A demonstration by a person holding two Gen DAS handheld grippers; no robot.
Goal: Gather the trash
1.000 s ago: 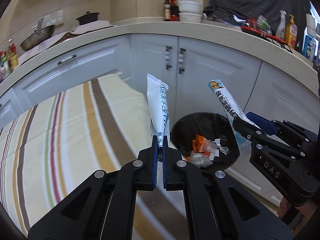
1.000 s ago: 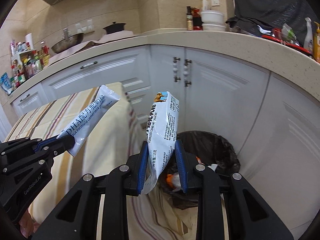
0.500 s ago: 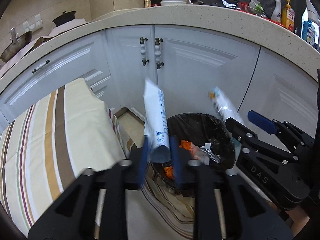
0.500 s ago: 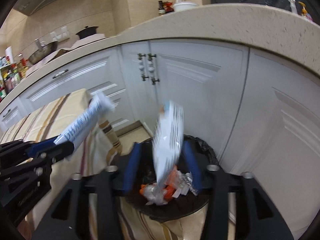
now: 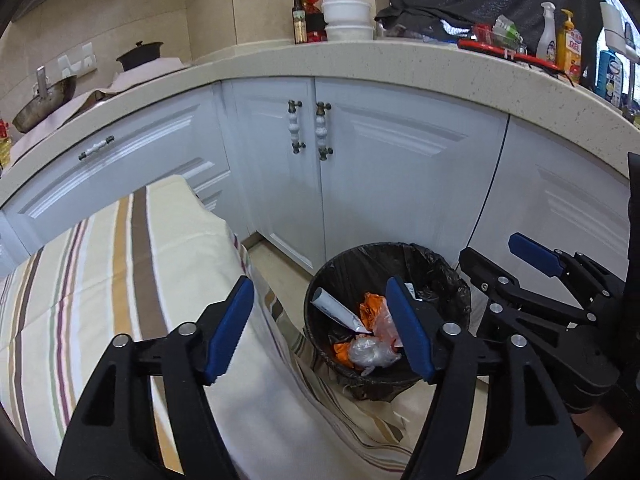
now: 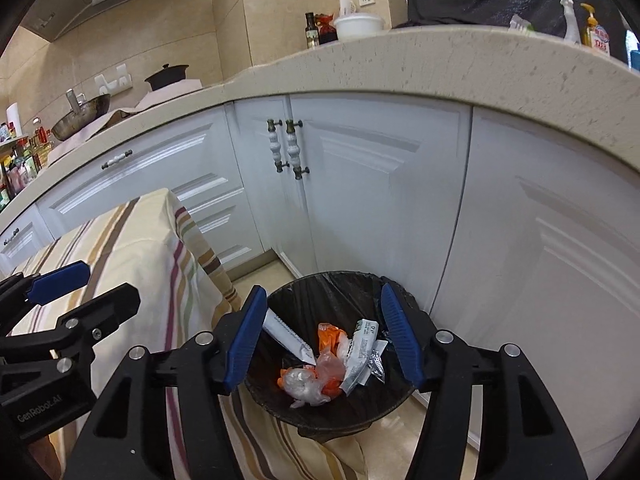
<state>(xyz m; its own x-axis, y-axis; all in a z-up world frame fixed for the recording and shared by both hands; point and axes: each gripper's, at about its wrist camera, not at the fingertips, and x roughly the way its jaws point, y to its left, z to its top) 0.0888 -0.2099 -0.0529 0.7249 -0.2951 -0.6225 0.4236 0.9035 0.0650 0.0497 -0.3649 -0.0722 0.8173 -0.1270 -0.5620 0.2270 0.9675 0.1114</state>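
Filling the bottom of each wrist view are the black arms and blue pads of that gripper. Left gripper (image 5: pixel 320 328): fingers (image 5: pixel 228 330) spread wide and opening further, nothing between them; through the gap, striped cloth at left and the bin at right. Right gripper (image 6: pixel 322 336): fingers (image 6: pixel 245 338) also apart and opening, empty, framing the bin mouth directly. In the left wrist view the right gripper sits at the right edge, beside the bin; in the right wrist view the left gripper shows at lower left, over the cloth.

Just beyond the fingers, centre-low in both frames: round trash bin (image 6: pixel 394 294) with black liner, standing on the floor. Inside it, a long white sachet (image 6: pixel 289 338) leaning tilted against the left wall, tip down toward the middle. A second printed sachet (image 6: pixel 359 354) lies on the right side of the heap; in the left wrist view it is mostly hidden behind the right-hand finger. Around them, orange wrappers (image 6: pixel 330 336), a clear crumpled plastic bag (image 6: pixel 306 388) and a bit of foil, small and hard to make out.

Left of the bin: table (image 5: pixel 120 280) under a cream cloth with brown, purple and green stripes, its corner draping down beside the bin.

Behind, mid-frame: white cabinet doors (image 5: pixel 380 184) with beaded handles. Above them the speckled countertop (image 5: pixel 320 60), carrying a dark bottle (image 5: pixel 299 18), white bowls (image 5: pixel 346 20), a black pot (image 5: pixel 138 54) and cleaning bottles at far upper right.
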